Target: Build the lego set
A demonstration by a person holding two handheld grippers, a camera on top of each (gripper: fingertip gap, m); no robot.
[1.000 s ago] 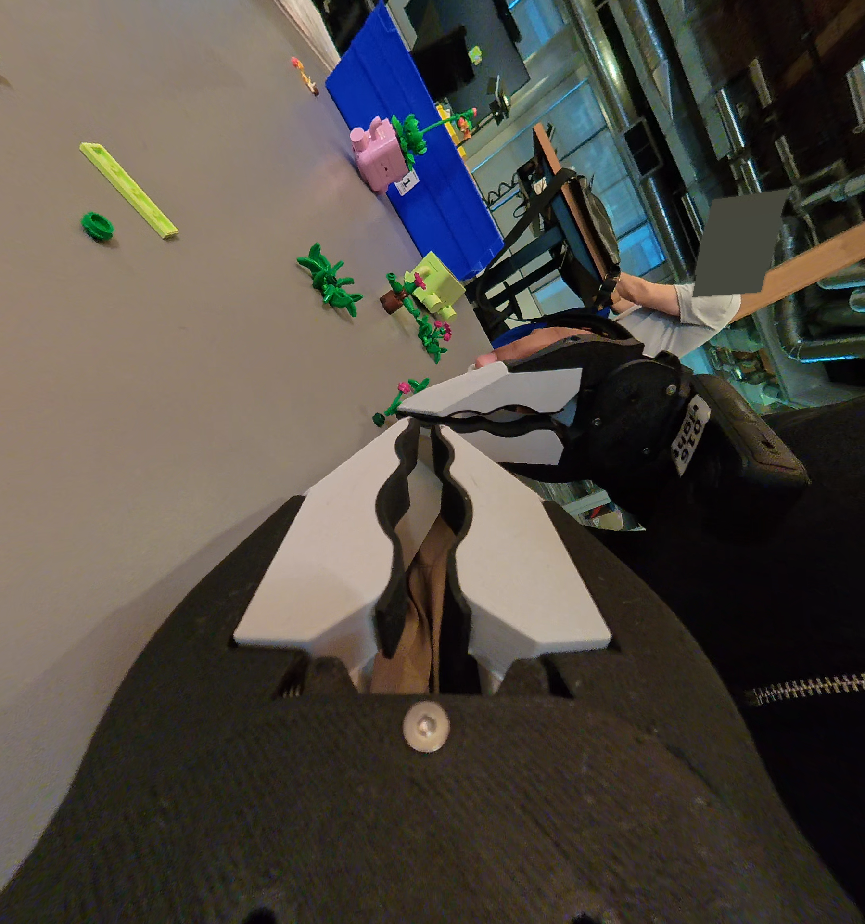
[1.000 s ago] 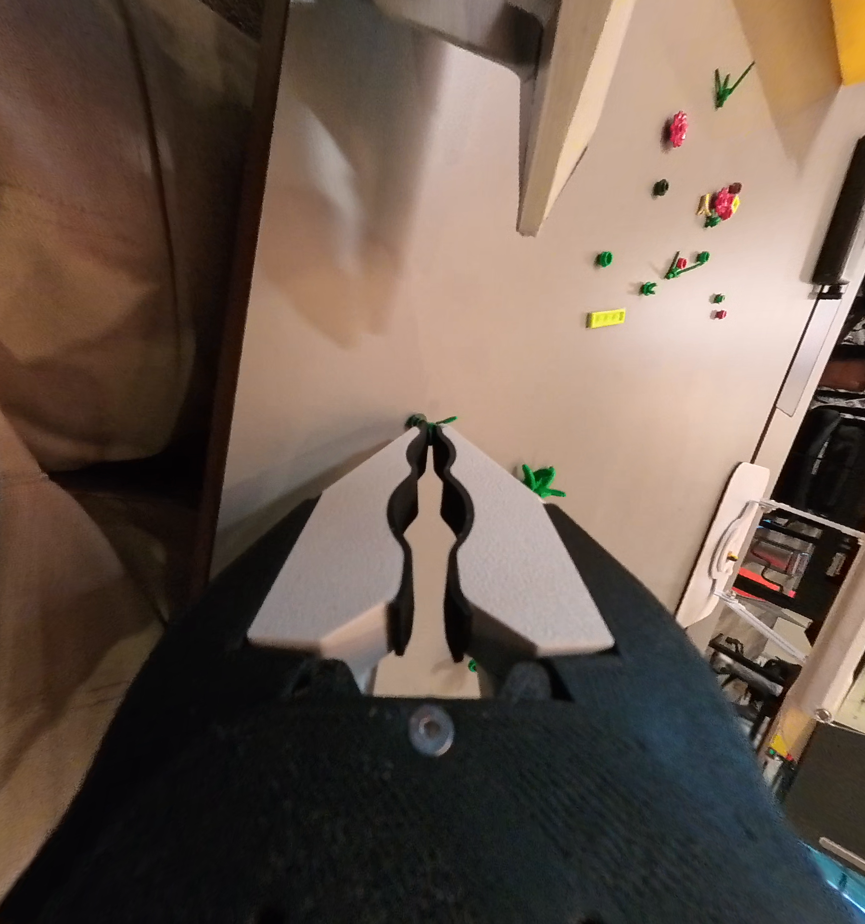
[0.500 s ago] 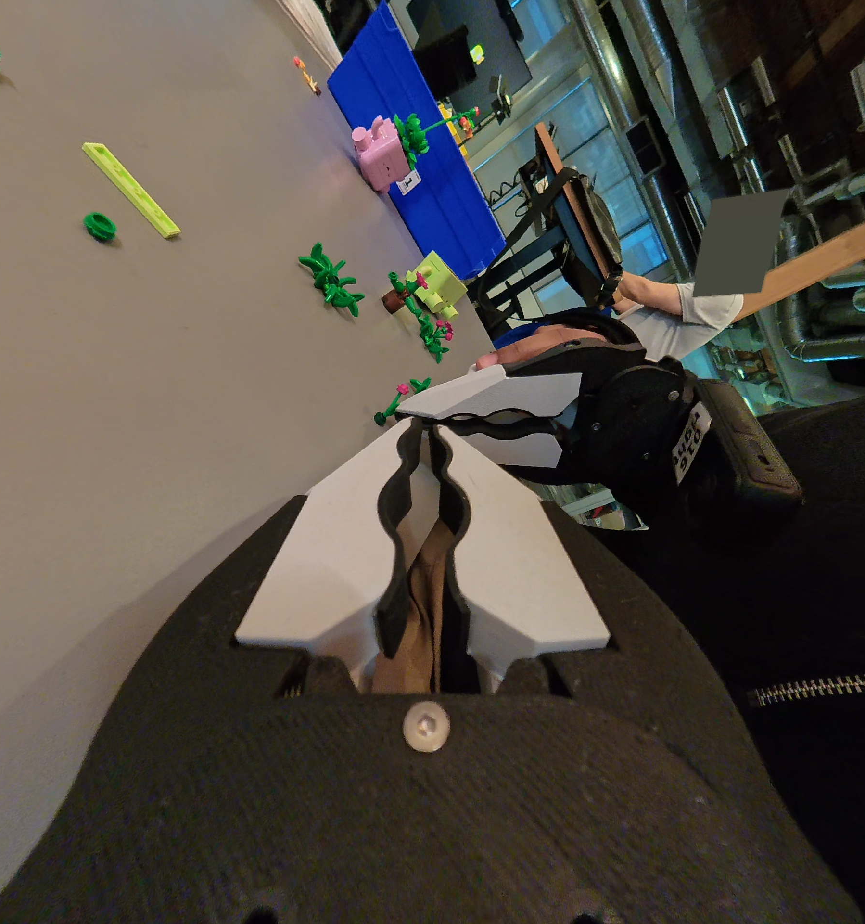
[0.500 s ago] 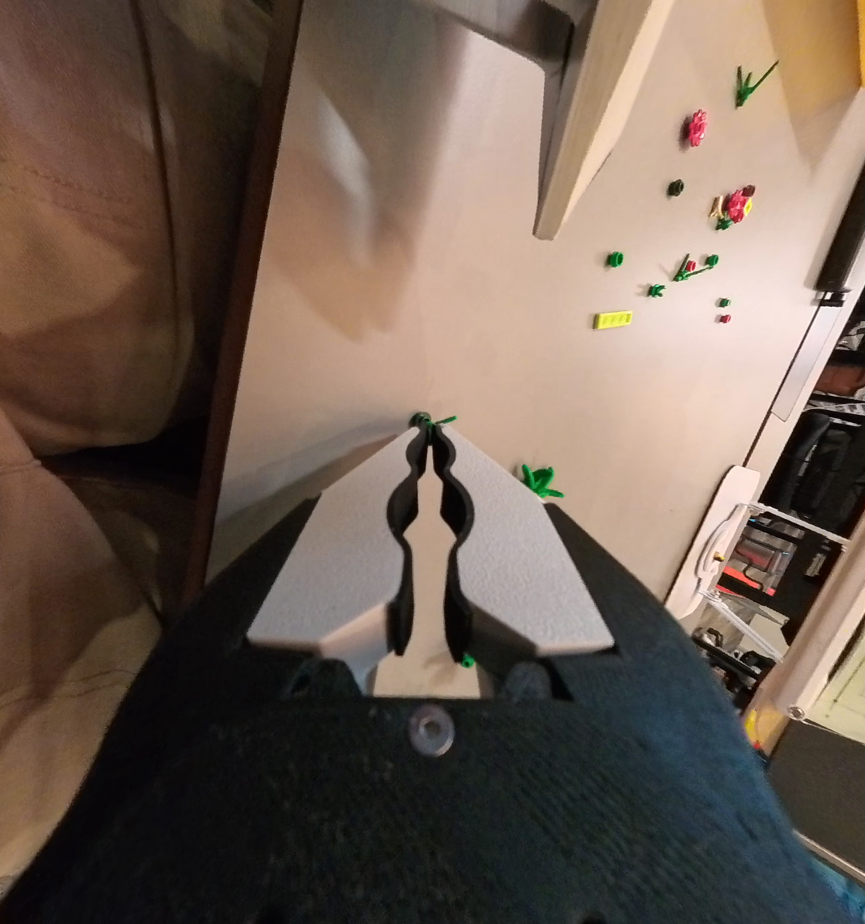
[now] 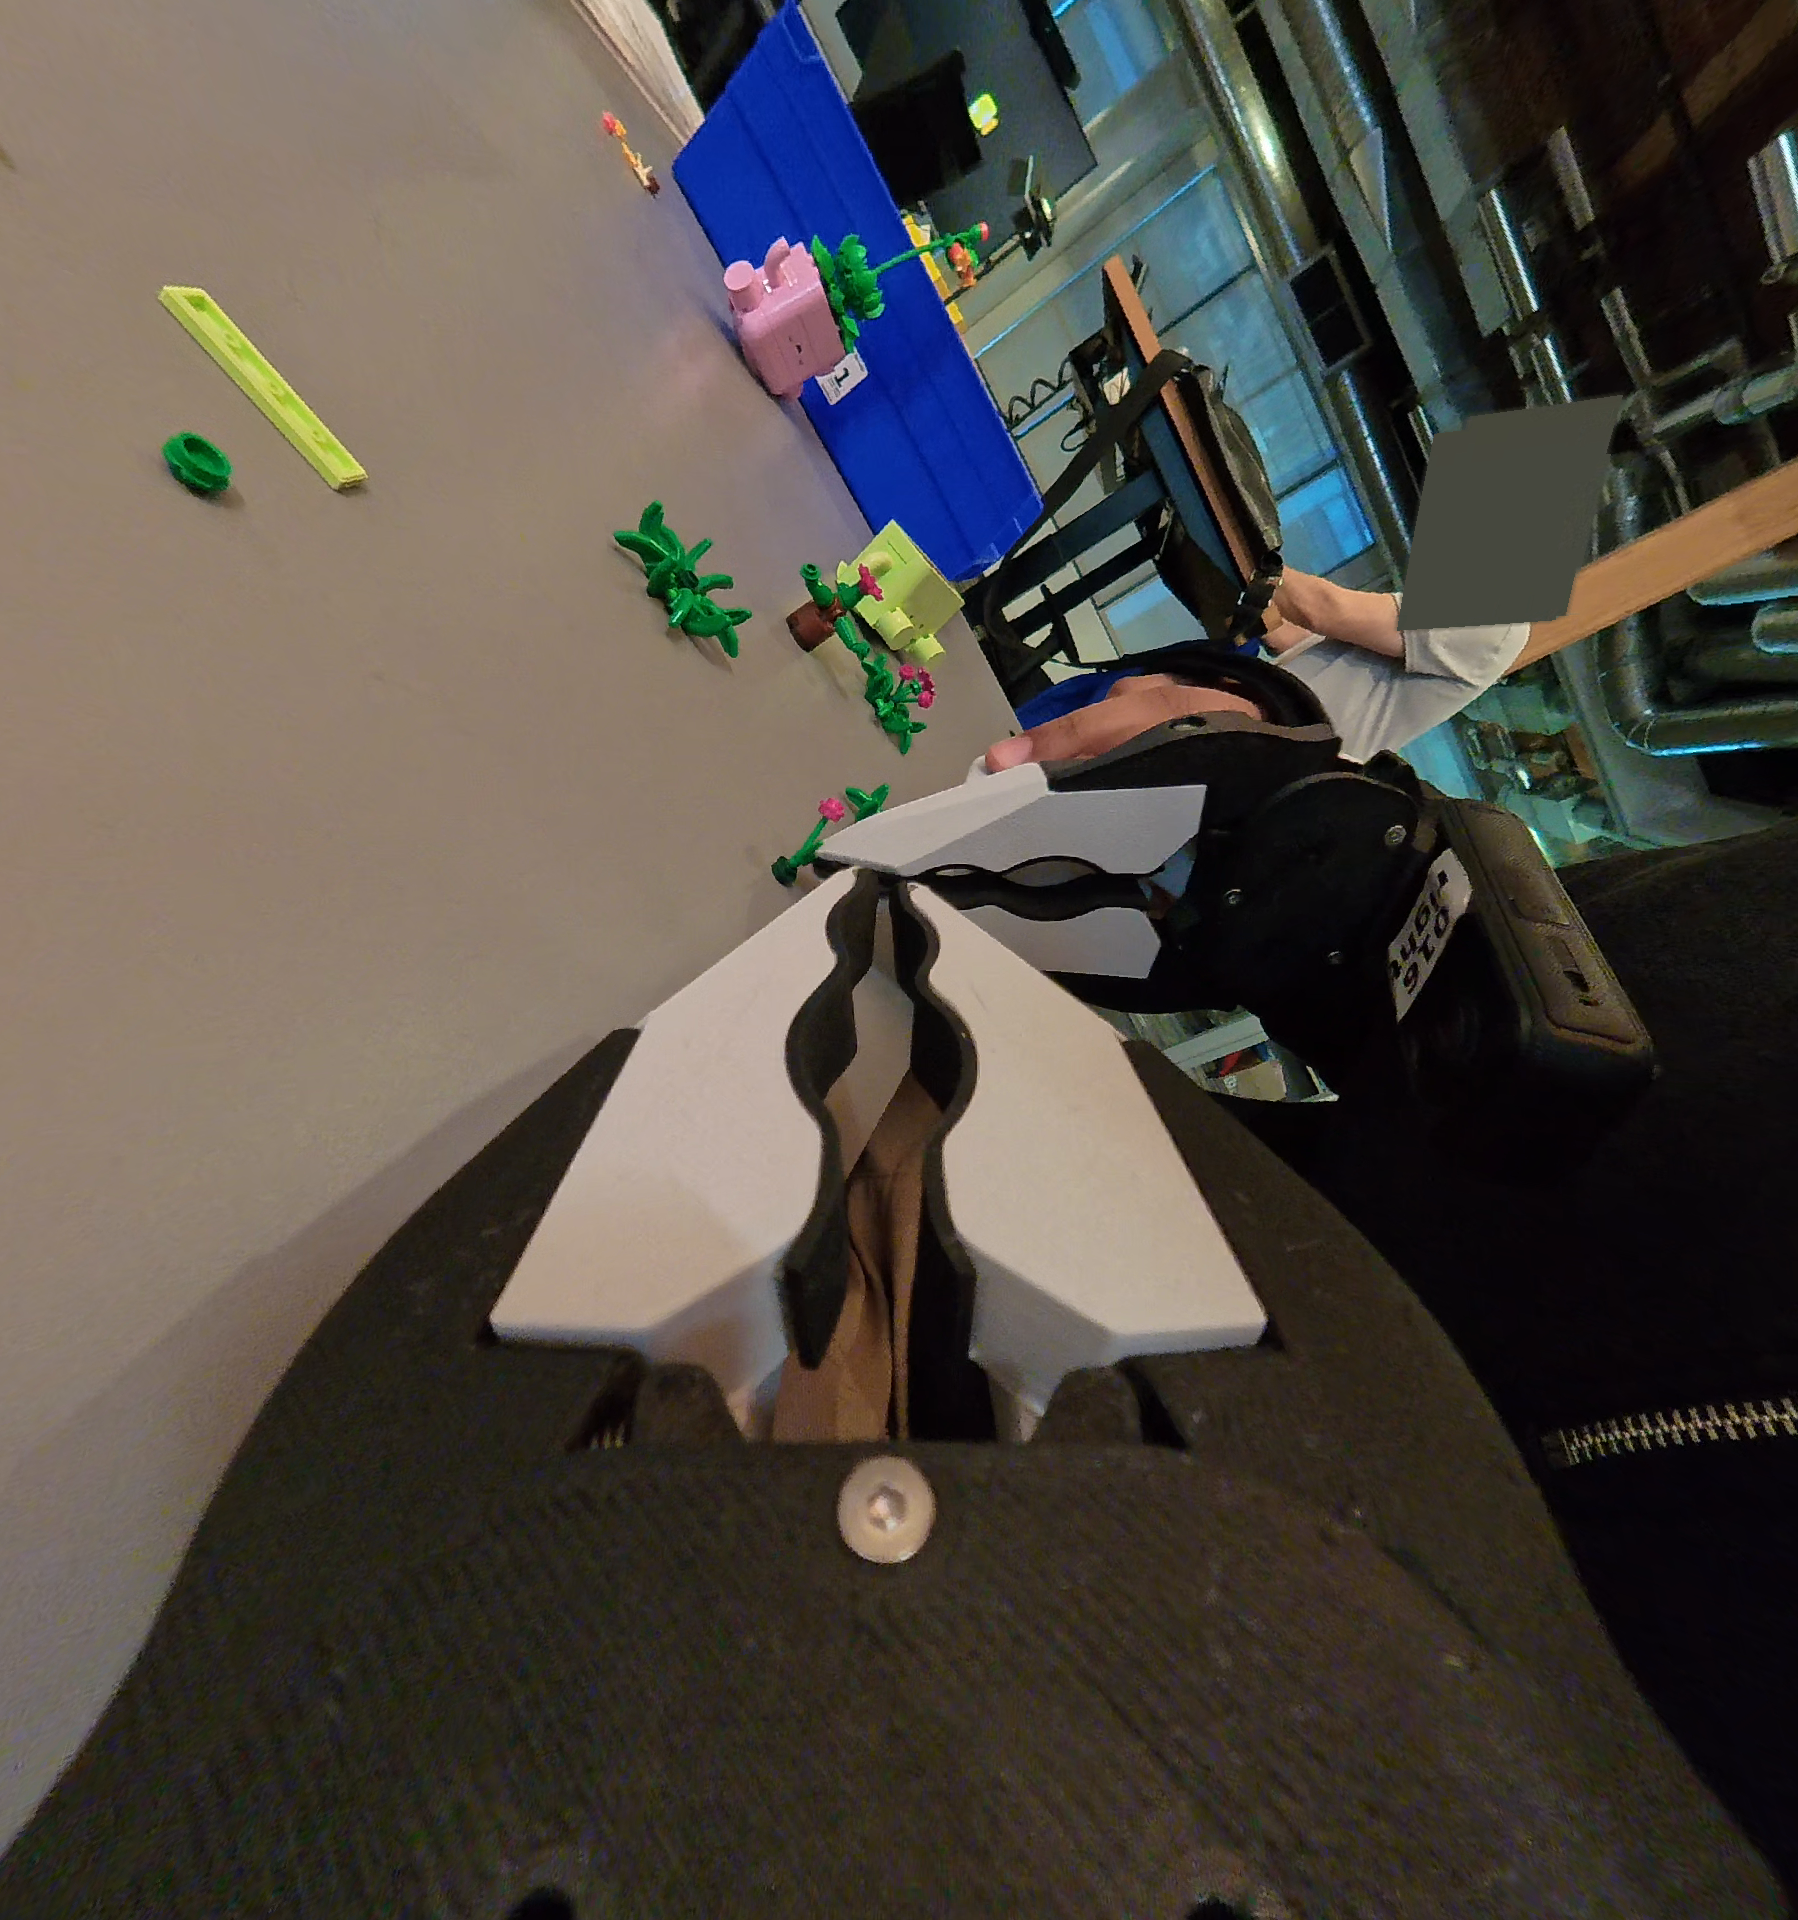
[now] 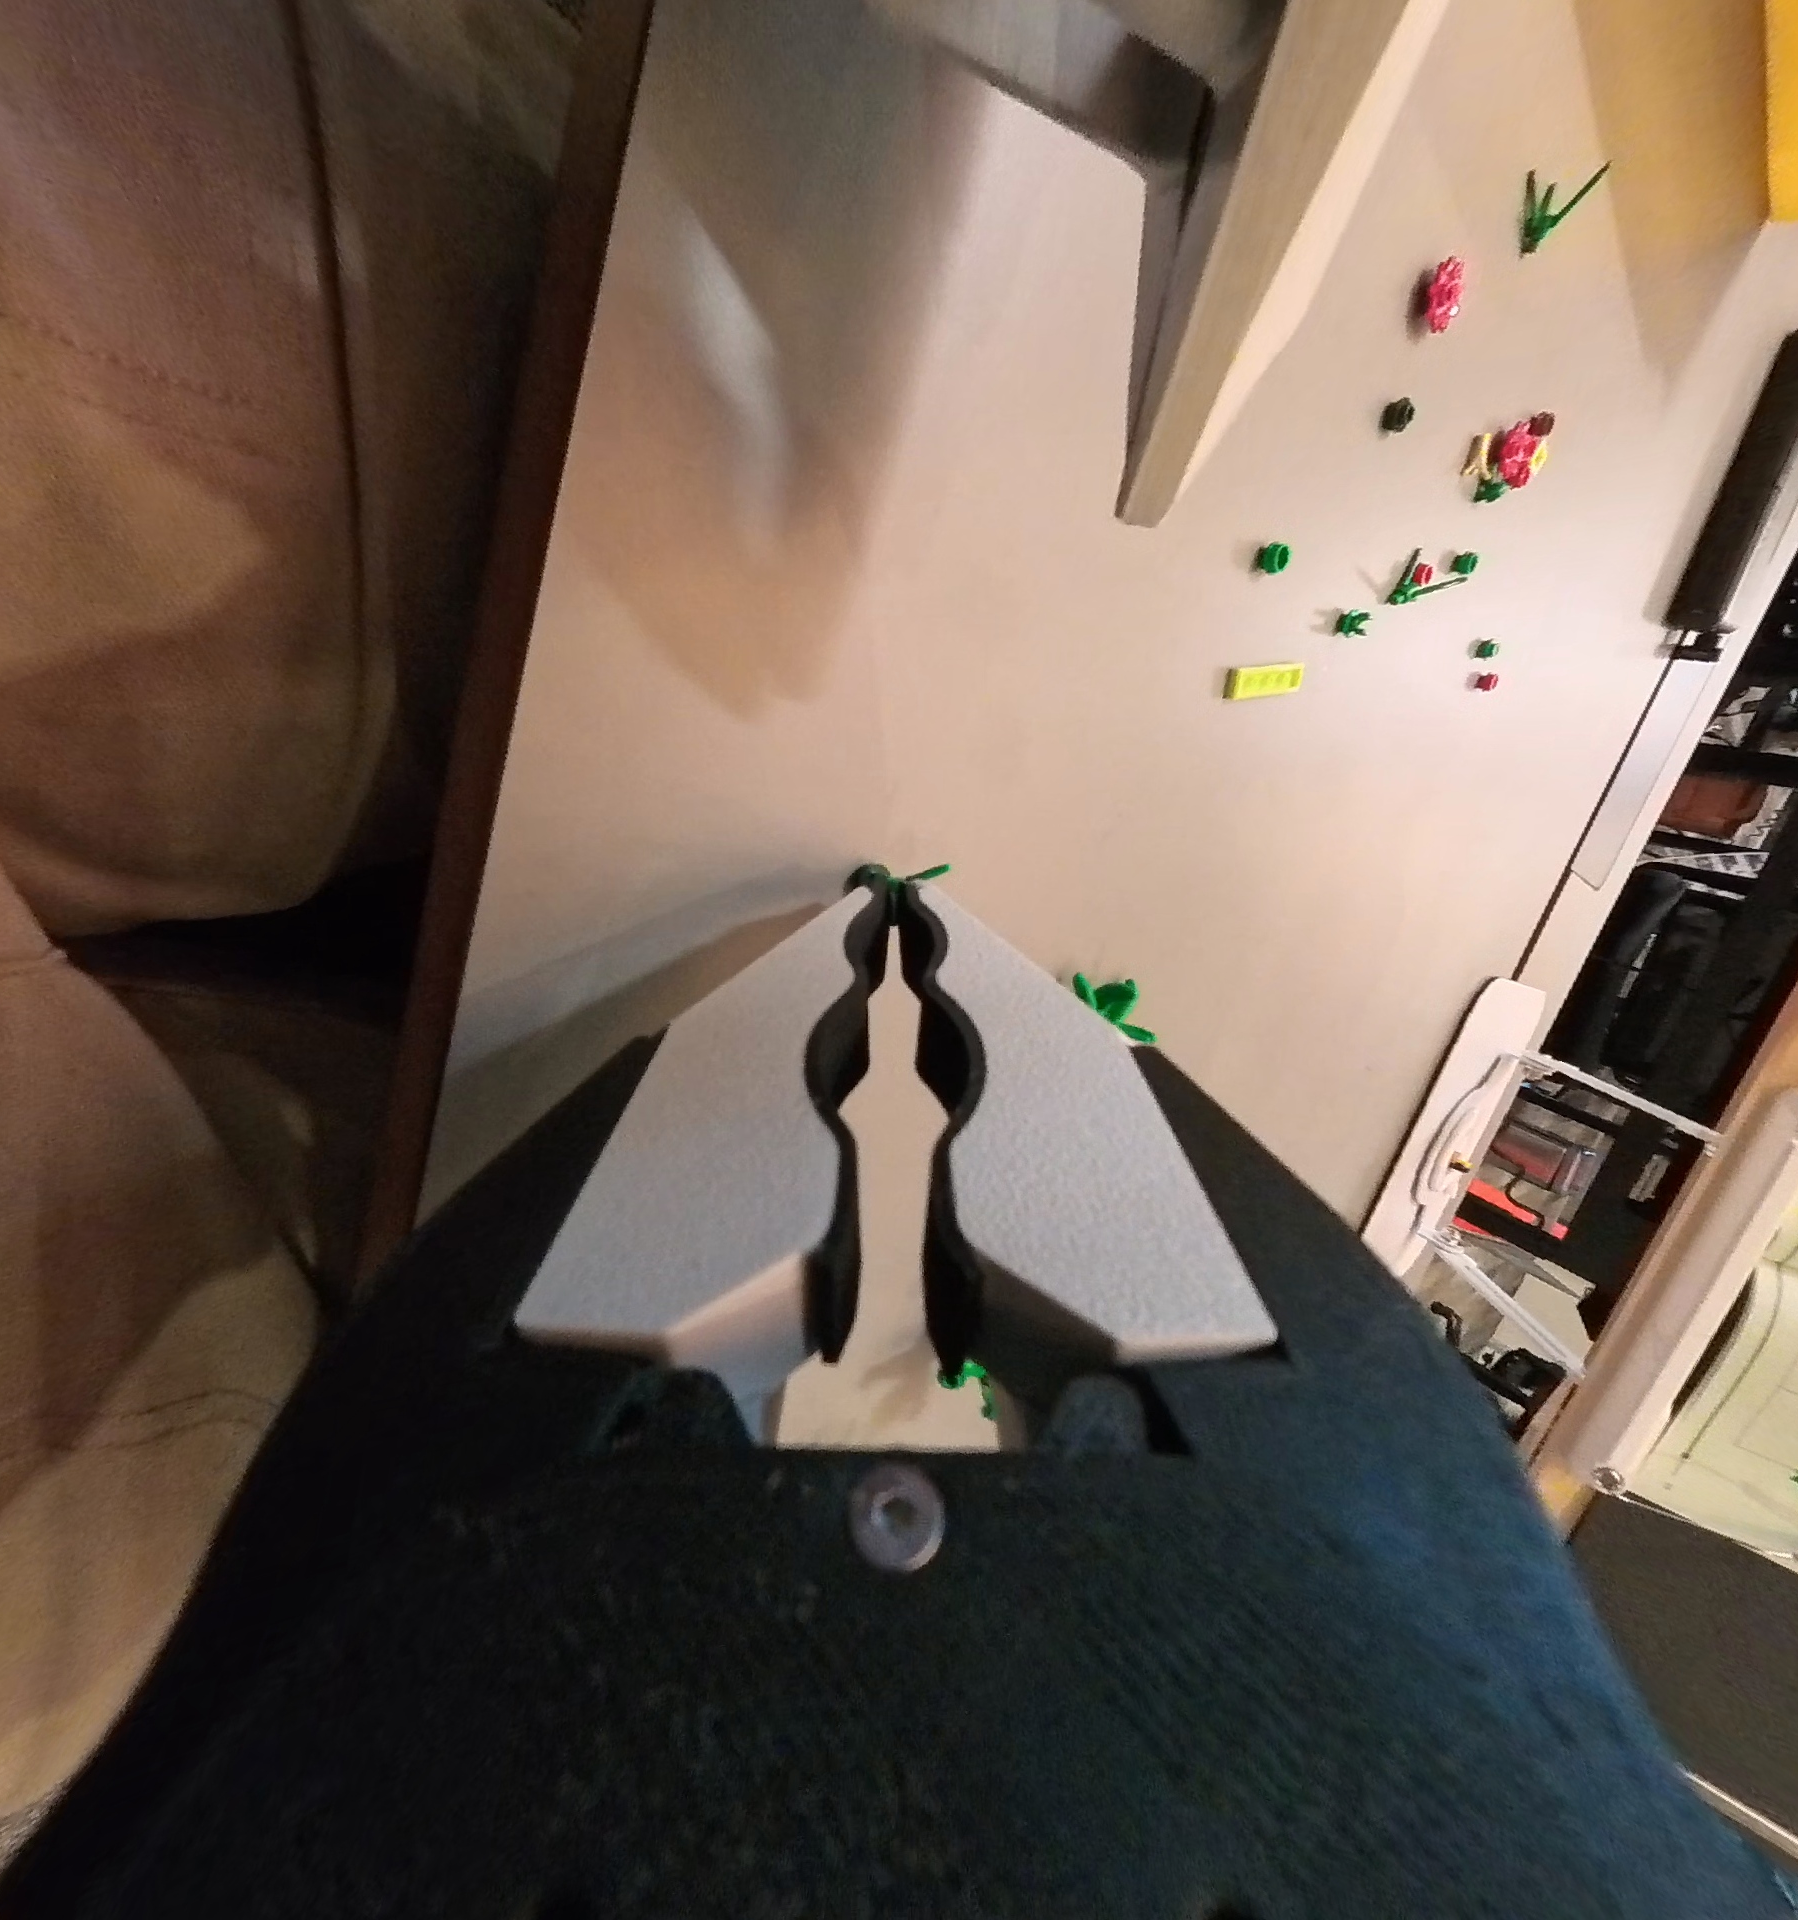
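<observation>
Right wrist view — right hand-held gripper (image 6: 893, 902) pinching thin green plastic stem (image 6: 900, 879) | left hand-held gripper (image 5: 877, 896) wavy pads pressed together

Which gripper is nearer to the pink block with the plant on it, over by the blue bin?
Hard to call. The left gripper and right gripper meet tip to tip, both well short of the pink block by the blue bin.

On my table: one lime plate (image 5: 261, 387), one pink block (image 5: 786, 324), one lime block (image 5: 900, 597), one blue bin (image 5: 853, 343), two pink blooms (image 6: 1442, 294).
</observation>
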